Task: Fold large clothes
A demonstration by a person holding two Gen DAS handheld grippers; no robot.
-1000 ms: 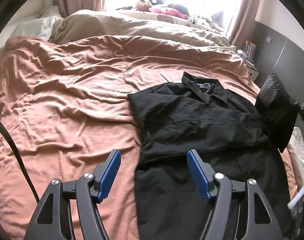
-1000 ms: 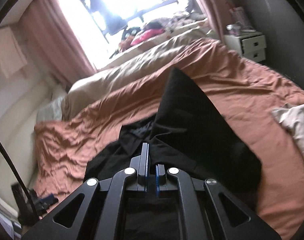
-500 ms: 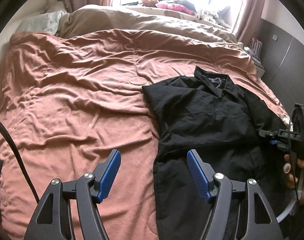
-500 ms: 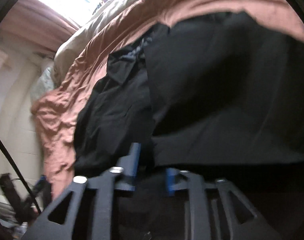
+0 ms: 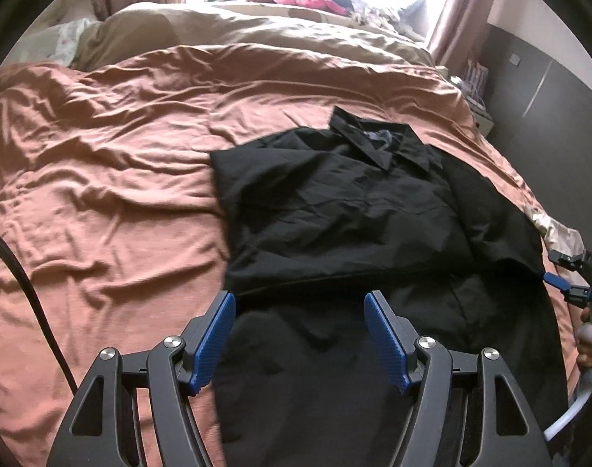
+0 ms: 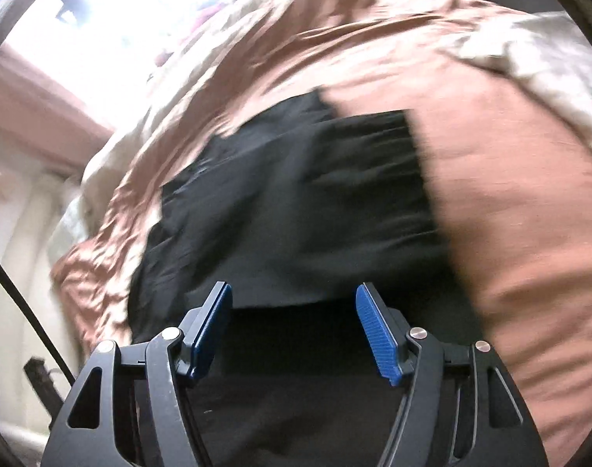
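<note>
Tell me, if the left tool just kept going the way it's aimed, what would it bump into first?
Most likely the black shirt spread on the pink bedcover. The left tool stands open and angles down at the shirt's lower part, with nothing between. Depth is hard to judge here.

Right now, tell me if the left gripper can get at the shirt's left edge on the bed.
Probably yes. The left gripper hangs open just above the black shirt, its left pad over the shirt's left edge, with nothing lying between them. The right gripper, jaws opening, sits off at the far side.
</note>
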